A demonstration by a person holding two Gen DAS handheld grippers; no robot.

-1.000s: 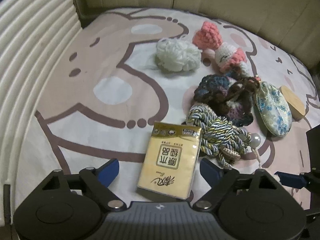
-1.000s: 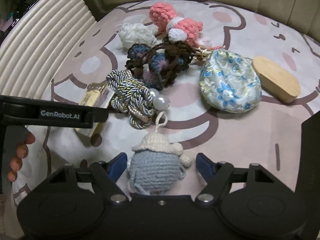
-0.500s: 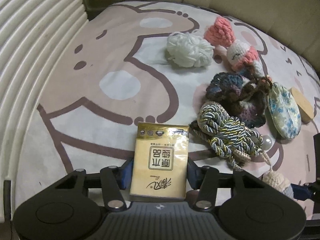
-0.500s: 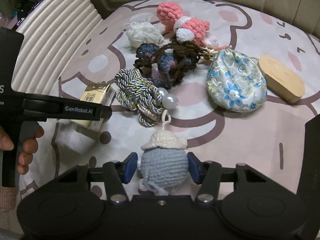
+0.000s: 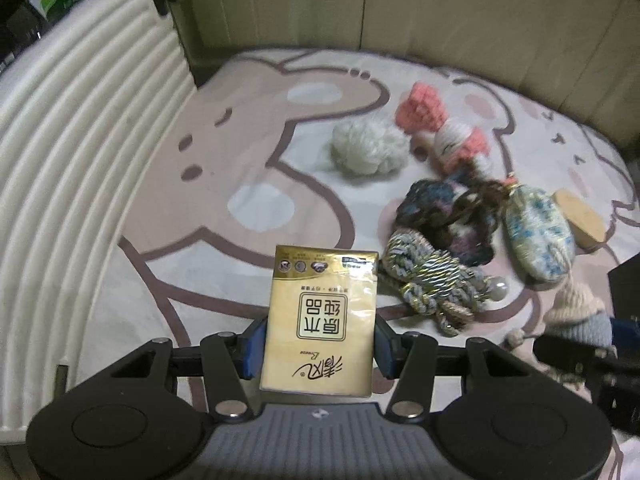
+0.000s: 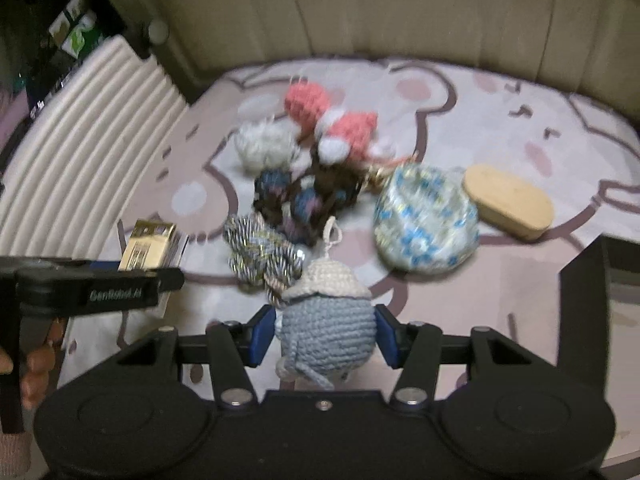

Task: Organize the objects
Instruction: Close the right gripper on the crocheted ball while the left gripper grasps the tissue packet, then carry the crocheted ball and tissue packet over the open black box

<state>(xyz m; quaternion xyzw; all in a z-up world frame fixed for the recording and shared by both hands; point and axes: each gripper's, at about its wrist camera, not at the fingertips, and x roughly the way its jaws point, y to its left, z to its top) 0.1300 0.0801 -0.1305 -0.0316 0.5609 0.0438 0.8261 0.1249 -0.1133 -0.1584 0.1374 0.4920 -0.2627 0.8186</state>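
My left gripper (image 5: 318, 346) is shut on a yellow tissue pack (image 5: 320, 316), its blue pads pressing both long sides, and holds it above the bedsheet. My right gripper (image 6: 326, 334) is shut on a blue crocheted toy (image 6: 328, 332) with a cream hat and loop, also lifted. In the right wrist view the left gripper (image 6: 160, 276) and the tissue pack (image 6: 148, 246) show at left, with a hand below. On the sheet lie a white pompom (image 5: 368, 150), a pink crocheted doll (image 5: 444, 136), a dark crocheted piece (image 5: 444, 214), a silver-gold cord knot (image 5: 432, 284), a floral pouch (image 6: 426, 226) and a wooden oval (image 6: 508, 200).
A cartoon-print bedsheet (image 5: 224, 168) covers the surface. A white ribbed panel (image 5: 80, 168) runs along the left side. A padded beige headboard (image 5: 440, 12) stands behind. Dark clutter sits at the far upper left.
Both grippers closed, the left on the tissue pack and the right on the blue toy, then rose off the sheet with them. The items on the sheet stayed put.
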